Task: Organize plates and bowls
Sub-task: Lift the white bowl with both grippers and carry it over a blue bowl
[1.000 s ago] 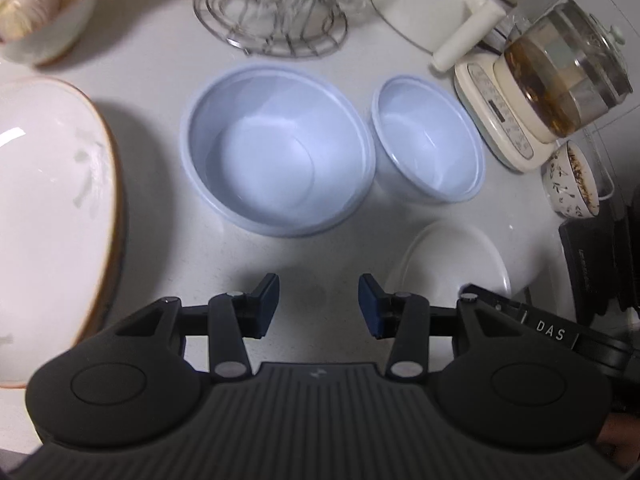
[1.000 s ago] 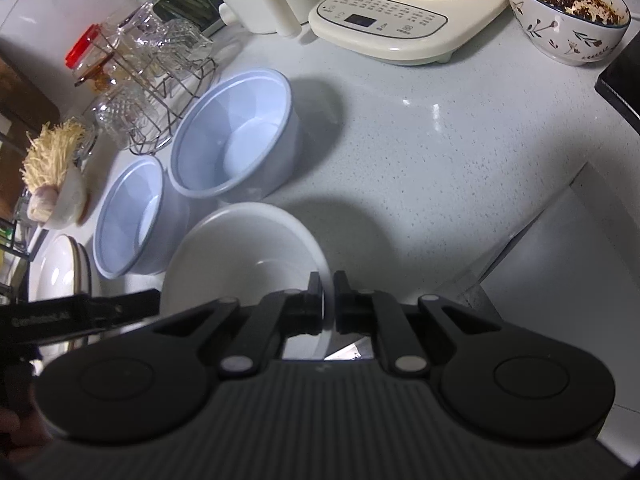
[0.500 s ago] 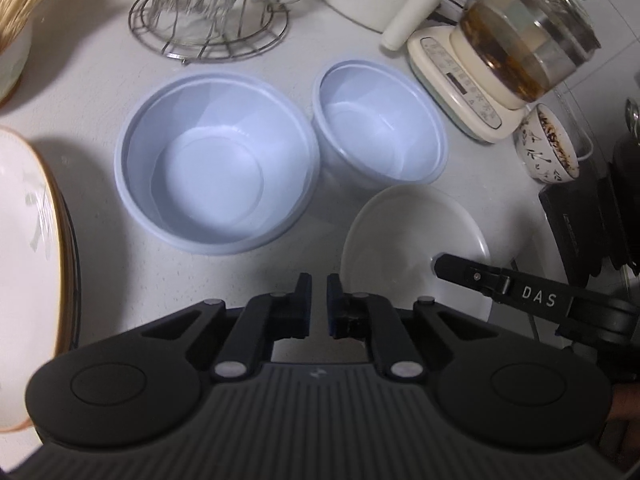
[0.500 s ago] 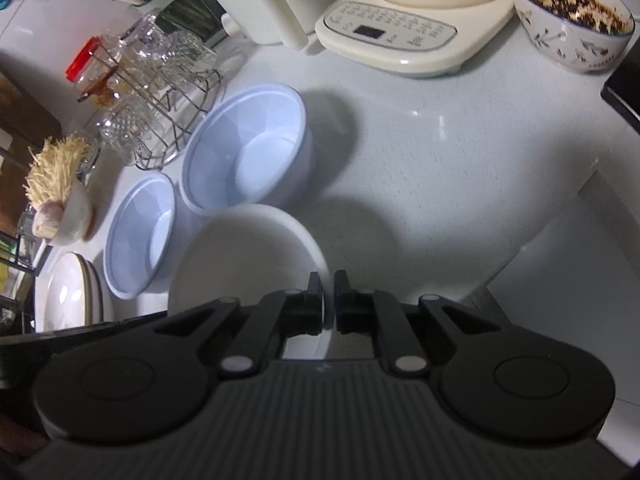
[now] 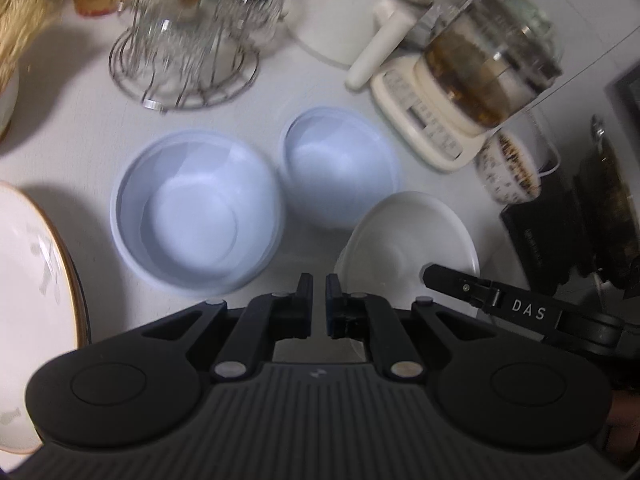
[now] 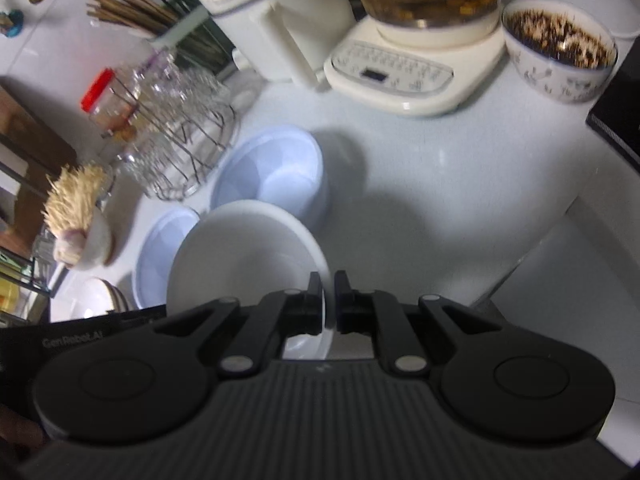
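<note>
Near the middle of the white bench (image 5: 80,128), two pale blue bowls stand rim to rim: the larger blue bowl (image 5: 198,216) and, beside it toward the kettle, the smaller blue bowl (image 5: 340,168). The right gripper (image 6: 328,300) has its fingers (image 6: 314,300) pinched shut on the near rim of the white bowl (image 6: 244,256), which is tilted and overlaps the rim of the smaller blue bowl (image 6: 272,172) in that view; whether the two touch I cannot tell. From the left side, the white bowl (image 5: 404,236) sits just beside the blue pair. The left gripper (image 5: 319,300) hangs over the bench in front of the larger bowl, its fingers (image 5: 304,300) drawn together with only a thin slit between them, holding nothing. At the bench's left edge lies a gold-rimmed plate (image 5: 32,276). Toward the back stand a wire glass rack (image 5: 188,60), a white jug (image 5: 340,12), and a glass kettle (image 5: 492,72) on its cream base, with a patterned bowl (image 5: 508,172) next to it.
</note>
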The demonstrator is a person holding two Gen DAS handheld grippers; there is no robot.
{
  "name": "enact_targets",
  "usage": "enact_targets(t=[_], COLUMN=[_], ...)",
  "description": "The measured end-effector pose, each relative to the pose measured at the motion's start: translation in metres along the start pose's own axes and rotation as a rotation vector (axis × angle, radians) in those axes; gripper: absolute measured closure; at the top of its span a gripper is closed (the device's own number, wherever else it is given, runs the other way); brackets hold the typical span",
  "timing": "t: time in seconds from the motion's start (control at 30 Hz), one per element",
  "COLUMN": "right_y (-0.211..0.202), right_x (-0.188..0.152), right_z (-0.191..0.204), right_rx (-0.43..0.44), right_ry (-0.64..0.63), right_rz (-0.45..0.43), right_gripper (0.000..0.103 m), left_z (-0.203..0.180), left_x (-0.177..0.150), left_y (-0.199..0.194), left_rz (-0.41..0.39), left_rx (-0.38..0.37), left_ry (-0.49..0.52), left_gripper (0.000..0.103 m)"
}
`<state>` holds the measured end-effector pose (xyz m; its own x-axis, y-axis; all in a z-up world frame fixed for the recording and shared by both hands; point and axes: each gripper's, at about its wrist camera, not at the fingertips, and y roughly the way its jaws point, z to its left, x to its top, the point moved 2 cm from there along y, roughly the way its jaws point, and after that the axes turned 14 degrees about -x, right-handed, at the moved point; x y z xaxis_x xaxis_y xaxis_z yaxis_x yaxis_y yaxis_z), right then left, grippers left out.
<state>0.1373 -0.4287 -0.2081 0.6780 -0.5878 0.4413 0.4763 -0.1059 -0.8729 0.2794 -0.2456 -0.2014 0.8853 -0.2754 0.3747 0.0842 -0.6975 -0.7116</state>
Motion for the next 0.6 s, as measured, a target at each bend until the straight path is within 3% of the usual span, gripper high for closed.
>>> enact_targets(t=[0.27,0.6], right_y=[-0.021,0.000], right_x=[0.032,0.072], right_z=[0.011,0.032], right_rx=[0.023,0.032], right_ry=[-0.012,-0.020], right_rz=[-0.076,-0.101], right_gripper=[0.094,0.091], left_z=[-0.016,-0.001], left_x=[0.029,0.063], left_y=[-0.022,-0.015], left_rz=[-0.084,-0.137], left_rx=[-0.012,0.027], left_ry=[0.018,0.006], left_gripper=[0.096,0.096])
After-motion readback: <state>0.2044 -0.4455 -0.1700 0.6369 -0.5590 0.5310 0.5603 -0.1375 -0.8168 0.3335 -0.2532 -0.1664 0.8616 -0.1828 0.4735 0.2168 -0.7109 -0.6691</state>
